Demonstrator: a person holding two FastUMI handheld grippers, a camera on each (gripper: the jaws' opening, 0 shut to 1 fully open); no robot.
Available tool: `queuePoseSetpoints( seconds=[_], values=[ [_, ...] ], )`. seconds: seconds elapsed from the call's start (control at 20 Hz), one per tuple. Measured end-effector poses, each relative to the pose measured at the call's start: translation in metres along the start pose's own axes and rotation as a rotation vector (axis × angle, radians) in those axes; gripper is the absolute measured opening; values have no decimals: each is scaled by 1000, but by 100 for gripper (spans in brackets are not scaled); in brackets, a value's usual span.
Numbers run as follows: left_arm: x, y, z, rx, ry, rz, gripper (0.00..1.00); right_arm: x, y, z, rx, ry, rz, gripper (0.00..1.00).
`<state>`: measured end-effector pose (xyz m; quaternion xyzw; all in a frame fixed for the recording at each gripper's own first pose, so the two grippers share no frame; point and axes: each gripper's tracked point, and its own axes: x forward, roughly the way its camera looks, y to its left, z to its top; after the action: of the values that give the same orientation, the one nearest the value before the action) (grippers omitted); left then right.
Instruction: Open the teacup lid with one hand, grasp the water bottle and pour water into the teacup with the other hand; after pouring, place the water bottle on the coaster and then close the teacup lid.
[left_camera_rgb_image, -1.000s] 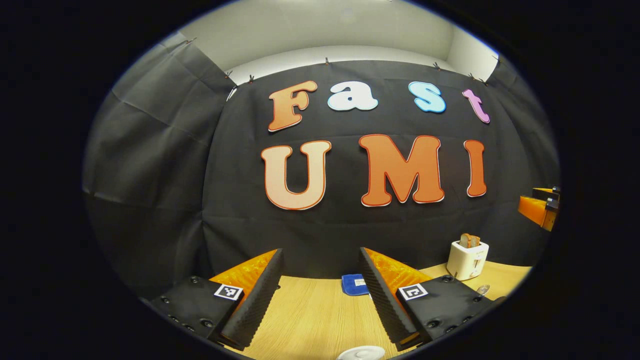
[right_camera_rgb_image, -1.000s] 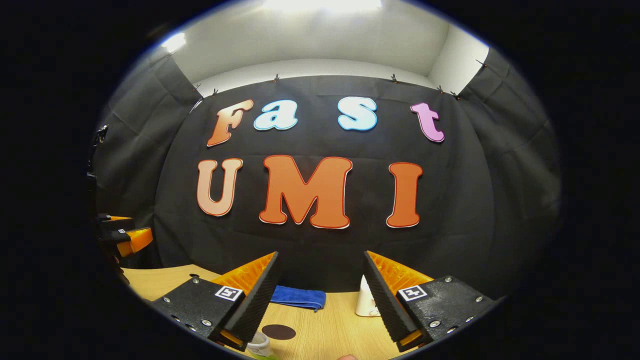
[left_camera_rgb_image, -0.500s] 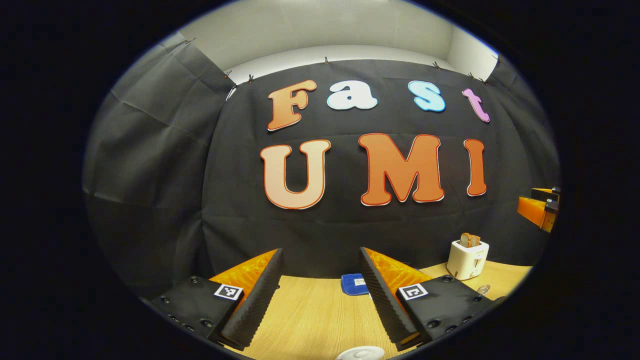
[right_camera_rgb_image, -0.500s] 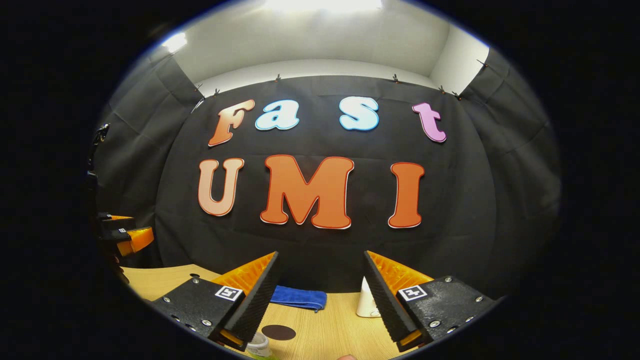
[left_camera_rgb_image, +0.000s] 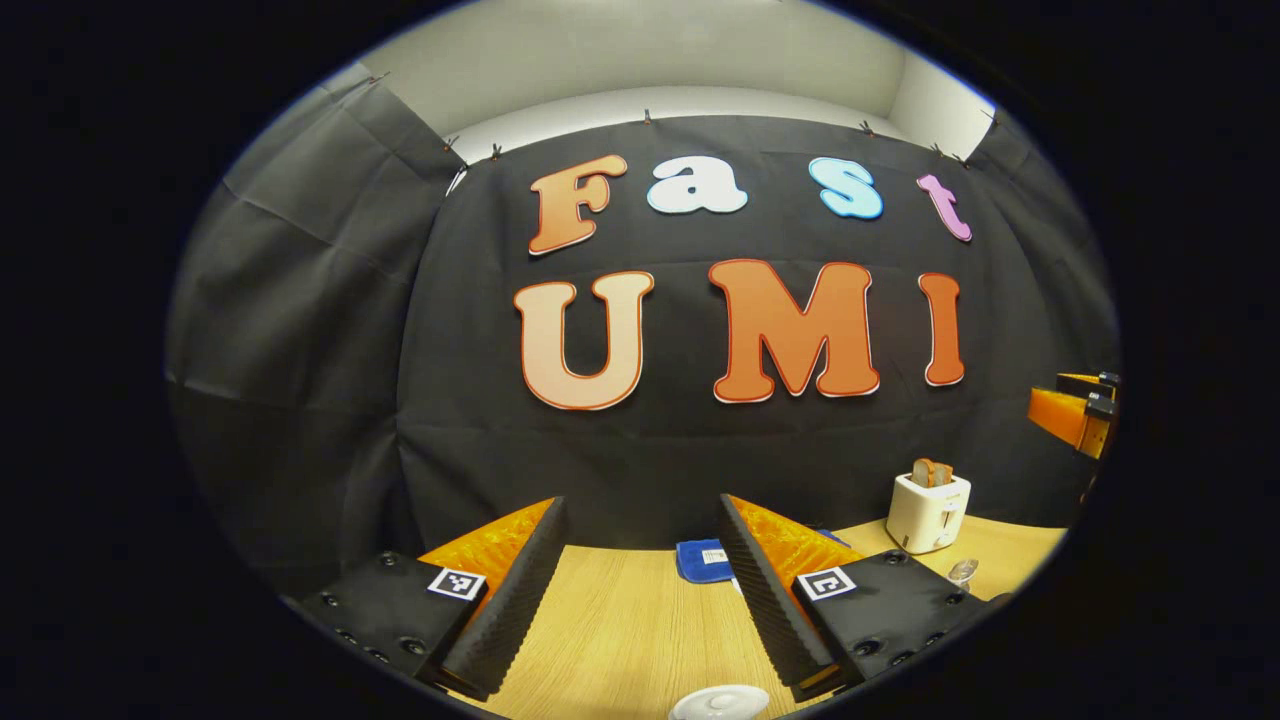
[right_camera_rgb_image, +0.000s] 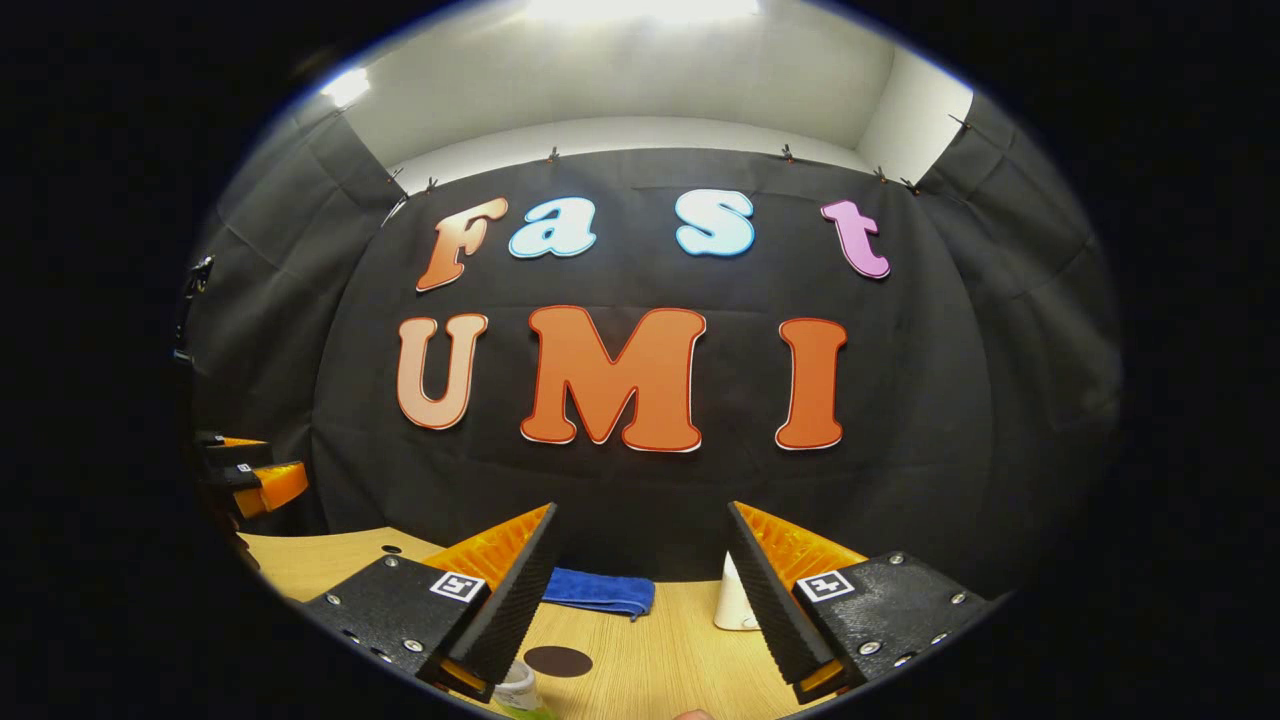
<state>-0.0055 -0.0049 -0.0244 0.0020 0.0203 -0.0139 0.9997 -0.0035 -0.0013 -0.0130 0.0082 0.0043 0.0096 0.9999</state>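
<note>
The white teacup lid (left_camera_rgb_image: 720, 703) peeks in at the bottom edge of the left gripper view, just below and between the fingers of my left gripper (left_camera_rgb_image: 641, 505), which is open and holds nothing. My right gripper (right_camera_rgb_image: 641, 510) is open too. Under its left finger the water bottle's cap (right_camera_rgb_image: 518, 690) shows at the bottom edge. The dark round coaster (right_camera_rgb_image: 558, 661) lies on the table just right of the cap. The teacup's body and the bottle's body are hidden below the views.
On the wooden table (left_camera_rgb_image: 620, 630), a folded blue cloth (right_camera_rgb_image: 598, 592) lies by the back wall. A white toaster (left_camera_rgb_image: 927, 510) with bread stands at the right, a small shiny object (left_camera_rgb_image: 963, 572) before it. The right gripper (left_camera_rgb_image: 1075, 415) hangs at the far right.
The left gripper's view has tipped slightly downward, so the lid shows a bit more. The right gripper has barely moved. Both stay open.
</note>
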Motion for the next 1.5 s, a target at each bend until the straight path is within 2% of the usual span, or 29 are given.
queuePoseSetpoints(
  seconds=[0.2,0.45,0.65,0.8,1.05,1.25,1.3,1.35,1.5],
  values=[
    [-4,-8,-23,4,47,-29,96,-9,2,-6,7,-3,33,97],
    [-9,-18,-56,-5,105,-73,98,-19,13,-32,-6,59,85,97],
    [-17,-31,-82,21,142,-126,98,-31,27,-52,37,105,148,98],
    [-20,-41,-110,69,213,-158,98,-37,32,-71,53,154,184,97],
    [-26,-49,-147,79,291,-194,99,-50,35,-109,79,249,217,98],
    [-38,-61,-182,85,379,-246,99,-58,42,-126,67,283,253,98],
    [-40,-62,-189,88,395,-250,96,-60,44,-130,60,287,266,98],
    [-42,-63,-195,87,410,-255,98,-63,48,-134,52,292,280,98],
    [-49,-68,-214,79,450,-277,88,-68,58,-144,21,309,320,98]
  ],
)
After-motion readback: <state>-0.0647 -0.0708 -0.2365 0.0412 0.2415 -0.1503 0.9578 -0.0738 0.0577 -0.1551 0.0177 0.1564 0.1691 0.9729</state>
